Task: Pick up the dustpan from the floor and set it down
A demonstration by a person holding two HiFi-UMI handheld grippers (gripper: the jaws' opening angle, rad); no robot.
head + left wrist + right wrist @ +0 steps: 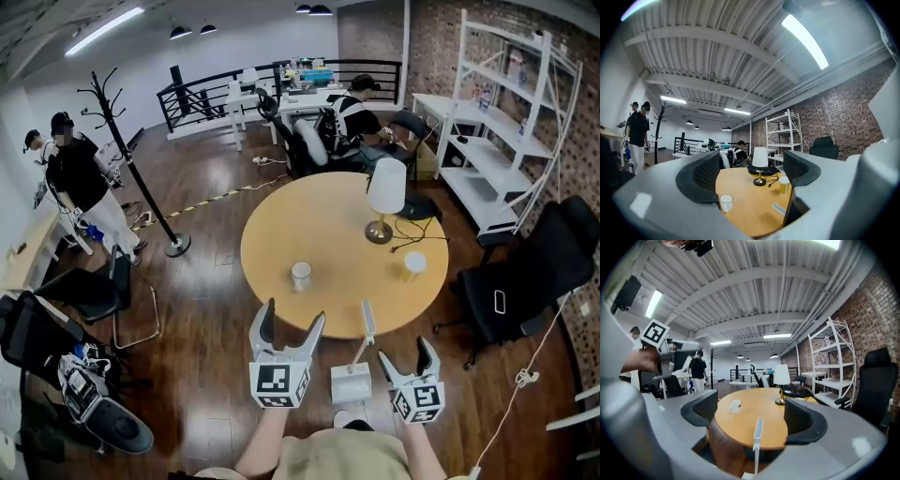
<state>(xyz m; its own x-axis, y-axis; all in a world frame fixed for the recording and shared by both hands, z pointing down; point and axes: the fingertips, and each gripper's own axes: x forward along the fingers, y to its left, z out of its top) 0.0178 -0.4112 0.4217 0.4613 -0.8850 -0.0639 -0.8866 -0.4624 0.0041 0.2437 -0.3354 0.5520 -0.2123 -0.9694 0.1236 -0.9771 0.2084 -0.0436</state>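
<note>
White and upright, the dustpan (352, 382) stands on the dark wood floor just off the near rim of the round wooden table (281, 216), between the two grippers, with its thin handle rising toward the tabletop. The head view alone shows its pan. The right gripper view shows only the handle (758, 432), framed between that gripper's jaws but ahead of them and untouched.

The right gripper (406, 354) holds its jaws well apart on nothing. The left gripper (292, 317) also has its jaws apart and empty, and its own view looks level across the table at a white mug (725, 202), a yellow cup (783, 184) and a white-shaded lamp (760, 161).

From above, the head view adds a black coat stand (131, 159), a white shelf unit (506, 122) by the brick wall and a black office chair (534, 272).

No words can be read. The only print is the black-and-white square marker on each gripper's cube, and the left one (655, 333) also shows in the right gripper view.
</note>
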